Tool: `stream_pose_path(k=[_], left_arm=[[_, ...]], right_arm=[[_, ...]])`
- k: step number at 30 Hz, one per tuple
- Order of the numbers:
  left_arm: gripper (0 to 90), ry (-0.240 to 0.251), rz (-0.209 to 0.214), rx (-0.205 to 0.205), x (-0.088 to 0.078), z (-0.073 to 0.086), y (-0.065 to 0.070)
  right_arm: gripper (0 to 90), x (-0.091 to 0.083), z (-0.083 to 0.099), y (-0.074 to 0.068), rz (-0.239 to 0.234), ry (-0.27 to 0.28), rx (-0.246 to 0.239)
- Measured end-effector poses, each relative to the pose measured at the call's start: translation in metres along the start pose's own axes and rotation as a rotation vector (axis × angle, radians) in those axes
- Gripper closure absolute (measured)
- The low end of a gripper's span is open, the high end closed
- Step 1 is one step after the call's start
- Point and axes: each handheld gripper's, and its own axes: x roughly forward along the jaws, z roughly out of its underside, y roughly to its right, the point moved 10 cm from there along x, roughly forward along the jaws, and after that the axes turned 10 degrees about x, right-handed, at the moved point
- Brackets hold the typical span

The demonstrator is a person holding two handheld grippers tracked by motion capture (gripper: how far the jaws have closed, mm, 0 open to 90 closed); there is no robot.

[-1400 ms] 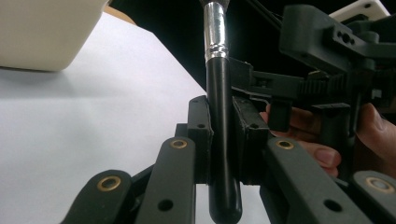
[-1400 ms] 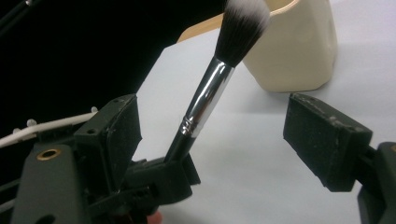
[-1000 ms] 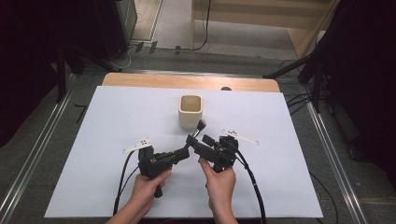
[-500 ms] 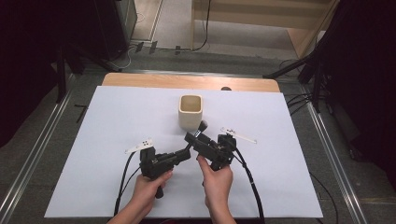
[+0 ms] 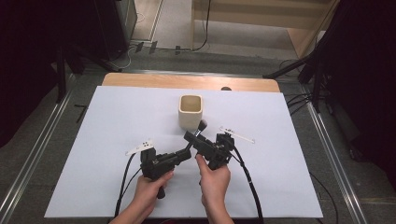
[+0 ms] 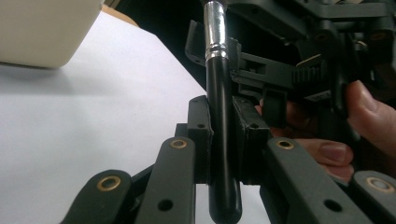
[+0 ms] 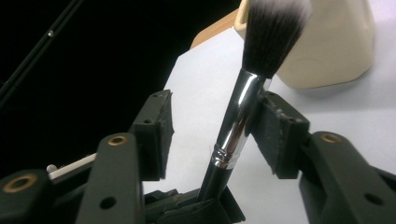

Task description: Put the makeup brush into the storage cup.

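A makeup brush (image 5: pixel 200 128) with a black handle, silver ferrule and dark white-tipped bristles slants up toward a cream square cup (image 5: pixel 190 111). My left gripper (image 5: pixel 186 154) is shut on the brush's black handle (image 6: pixel 223 140), near its end. My right gripper (image 7: pixel 217 133) straddles the silver ferrule (image 7: pixel 238 123), and its jaws have just been closing. Its right pad (image 7: pixel 275 140) touches the ferrule, while the left pad (image 7: pixel 156 135) still stands apart from it. The bristles (image 7: pixel 273 32) point at the cup (image 7: pixel 336 46).
A white sheet (image 5: pixel 102 140) covers the wooden table (image 5: pixel 140 80). The cup stands upright at the sheet's middle back. Black cables (image 5: pixel 247 177) trail from both grippers toward the near edge. Dark stands and cables lie on the floor around the table.
The right gripper's jaws have drawn closer together around the brush. Both hands and the brush have stayed where they were.
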Motion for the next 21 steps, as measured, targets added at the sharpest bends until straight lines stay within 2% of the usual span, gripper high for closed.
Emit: stream_pose_path(k=[14,21], left_arm=[[79.8,0.019,0.015,-0.015,0.0005,0.0007,0.0023],[79.8,0.03,0.013,-0.015,0.0004,0.0009,0.003]], right_arm=[[65.6,0.0018,-0.0017,0.0029,0.021,-0.001,0.05],[71.6,0.0016,-0.0026,0.0034,0.026,0.003,0.059]])
